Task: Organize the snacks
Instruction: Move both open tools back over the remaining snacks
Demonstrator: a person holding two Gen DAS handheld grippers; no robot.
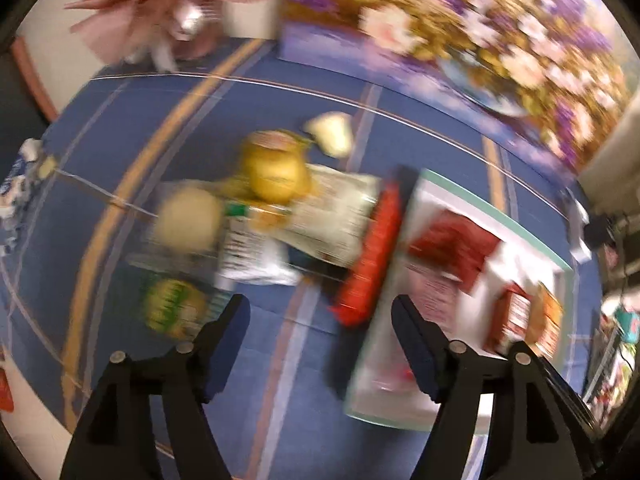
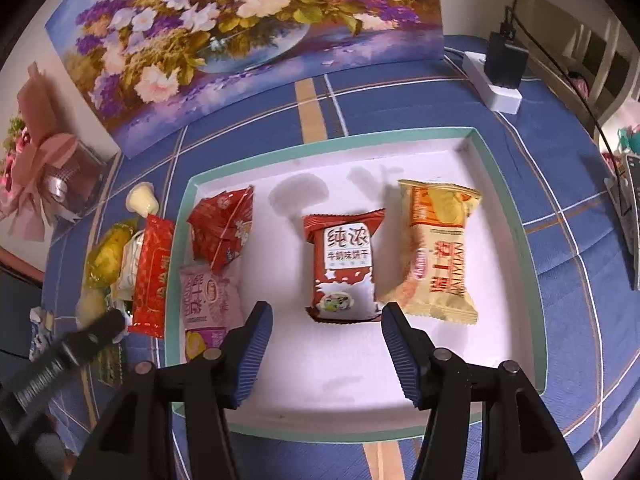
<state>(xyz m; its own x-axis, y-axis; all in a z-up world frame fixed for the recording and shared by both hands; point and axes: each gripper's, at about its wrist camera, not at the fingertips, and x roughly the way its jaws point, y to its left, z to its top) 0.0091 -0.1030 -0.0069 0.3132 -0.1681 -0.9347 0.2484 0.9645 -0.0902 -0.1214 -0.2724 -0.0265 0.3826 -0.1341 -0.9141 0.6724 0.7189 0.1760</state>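
Note:
A white tray with a green rim (image 2: 320,148) lies on the blue checked cloth. In it are a red biscuit pack (image 2: 342,264), a yellow pack (image 2: 438,252), a red crumpled pack (image 2: 222,232) and a pink pack (image 2: 210,296). My right gripper (image 2: 326,320) is open and empty just above the tray's near half. Left of the tray lies a pile of snacks: a long red pack (image 2: 152,276), a yellow pack (image 2: 106,258) and a jelly cup (image 2: 142,198). The left wrist view is blurred; my left gripper (image 1: 320,316) is open and empty over the cloth near the long red pack (image 1: 370,256) and the tray (image 1: 496,208).
A flower painting (image 2: 240,40) leans on the wall behind the tray. A pink gift box with a bow (image 2: 52,176) stands at the far left. A white power strip with a black charger (image 2: 500,76) lies at the far right. The left gripper shows at the lower left (image 2: 68,356).

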